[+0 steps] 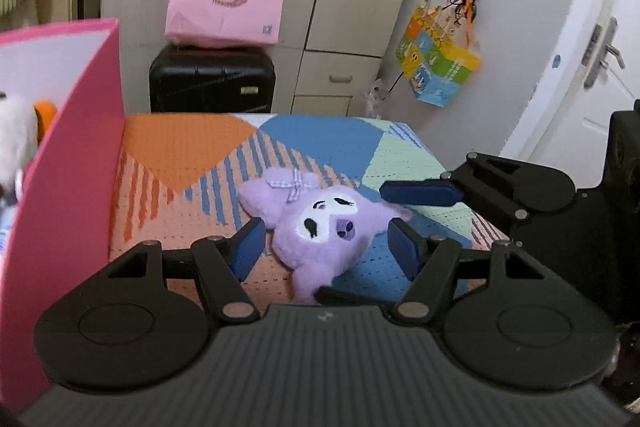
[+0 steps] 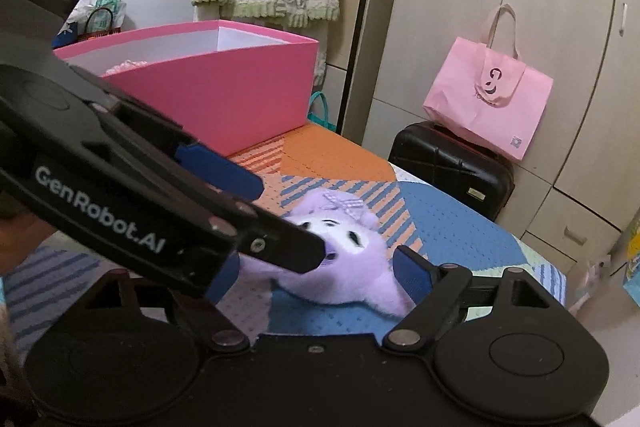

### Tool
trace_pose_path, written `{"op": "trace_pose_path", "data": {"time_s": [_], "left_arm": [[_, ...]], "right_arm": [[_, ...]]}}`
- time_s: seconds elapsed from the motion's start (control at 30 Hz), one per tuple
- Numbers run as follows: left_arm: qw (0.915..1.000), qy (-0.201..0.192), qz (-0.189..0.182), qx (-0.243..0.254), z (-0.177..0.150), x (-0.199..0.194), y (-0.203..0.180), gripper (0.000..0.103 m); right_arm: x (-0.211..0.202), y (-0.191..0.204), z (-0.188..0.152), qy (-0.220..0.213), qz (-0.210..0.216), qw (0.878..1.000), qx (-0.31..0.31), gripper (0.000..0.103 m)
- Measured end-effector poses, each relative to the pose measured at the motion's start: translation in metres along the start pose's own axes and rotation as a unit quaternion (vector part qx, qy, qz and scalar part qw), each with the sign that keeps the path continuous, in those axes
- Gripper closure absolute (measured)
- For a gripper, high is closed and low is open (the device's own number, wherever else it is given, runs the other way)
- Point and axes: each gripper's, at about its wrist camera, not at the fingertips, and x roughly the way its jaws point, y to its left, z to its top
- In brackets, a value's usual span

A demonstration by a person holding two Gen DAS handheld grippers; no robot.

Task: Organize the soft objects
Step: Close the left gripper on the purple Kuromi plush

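Observation:
A purple plush toy [image 1: 320, 227] with a white face and a checked bow lies on the patterned bed cover [image 1: 180, 147]. My left gripper [image 1: 326, 247] is open, its blue pads standing either side of the toy without squeezing it. From the right, one blue pad [image 1: 420, 193] of my right gripper reaches toward the toy's far arm. In the right wrist view the plush toy [image 2: 352, 267] lies between the spread fingers of my open right gripper [image 2: 316, 279]. The left gripper [image 2: 290, 219] crosses in front and hides part of the toy's face.
A tall pink box [image 1: 64, 167] stands on the bed at the left, with a white plush [image 1: 12, 139] inside. Beyond the bed's end are a black suitcase [image 1: 212, 83] with a pink bag [image 1: 228, 3] on it, wardrobes, and a door [image 1: 580, 75].

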Motion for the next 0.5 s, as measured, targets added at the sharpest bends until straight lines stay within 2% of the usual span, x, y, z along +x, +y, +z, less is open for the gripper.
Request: {"op": "trace_pose_path", "data": {"time_s": [0.27,0.37,0.5], "left_arm": [[0.9994,0.014,-0.008,-0.030,-0.001,0.024,0.009,0.037],[0.9989,0.027,-0.021,-0.032,-0.002,0.030,0.008,0.038],[0.9979,0.037,-0.036,-0.039,-0.004,0.036,0.010,0.038]], "right_arm": [[0.026,-0.024,-0.001,0.013,0.048,0.998,0.050,0.014],[0.032,-0.022,-0.004,0.029,0.043,0.997,0.058,0.014],[0.030,-0.013,-0.008,0.030,0.027,0.998,0.045,0.014]]}}
